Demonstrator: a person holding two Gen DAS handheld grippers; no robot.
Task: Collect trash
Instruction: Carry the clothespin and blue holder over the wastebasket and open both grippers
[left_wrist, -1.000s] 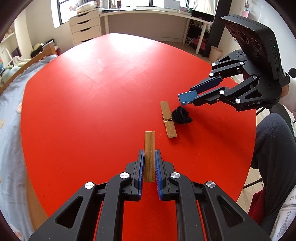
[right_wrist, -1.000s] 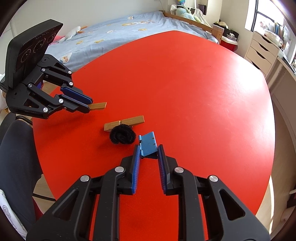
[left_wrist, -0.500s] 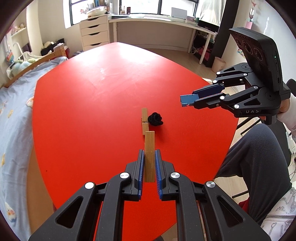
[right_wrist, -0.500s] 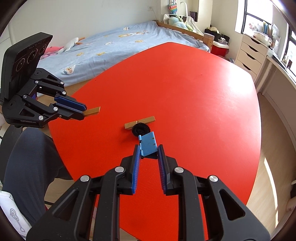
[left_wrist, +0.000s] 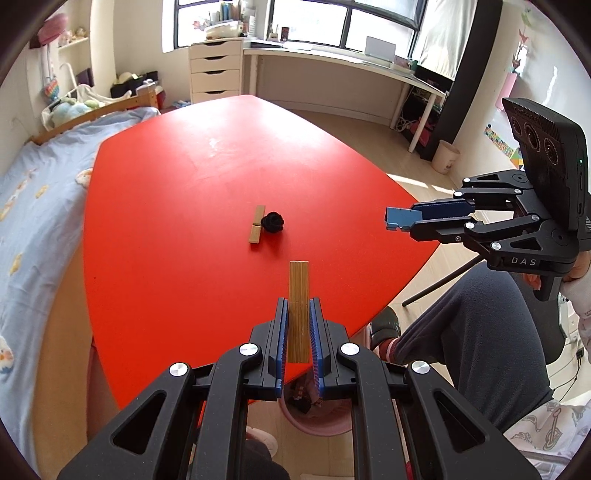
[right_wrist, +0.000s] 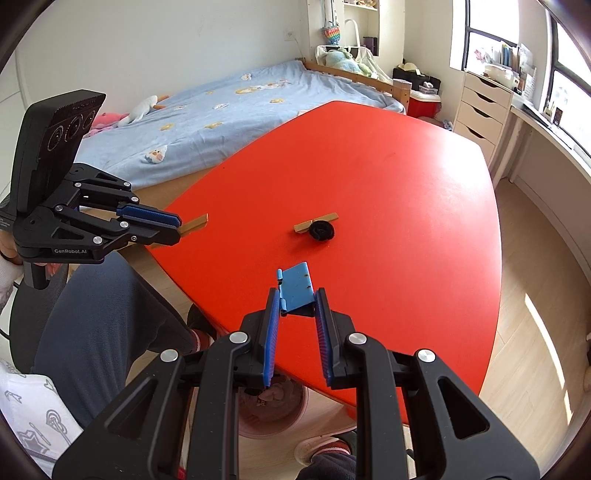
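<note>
The pink bin (right_wrist: 273, 410) below both tongs is largely hidden by them. Left tongs (left_wrist: 298, 334) clench a wooden strip (left_wrist: 298, 291); right tongs (right_wrist: 295, 325) clench a blue piece (right_wrist: 295, 290). Ahead on the red surface (left_wrist: 192, 206) lie a wooden clothespin (left_wrist: 257, 229) and a black ball (left_wrist: 273, 222), touching.

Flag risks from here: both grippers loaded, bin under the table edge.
1. The pink bin shows only partly between the fingers, half under the red table; a drop could miss.
2. The right gripper holds the blue piece by its near end only; it might slip.
3. The clothespin and black ball remain, touching.
</note>
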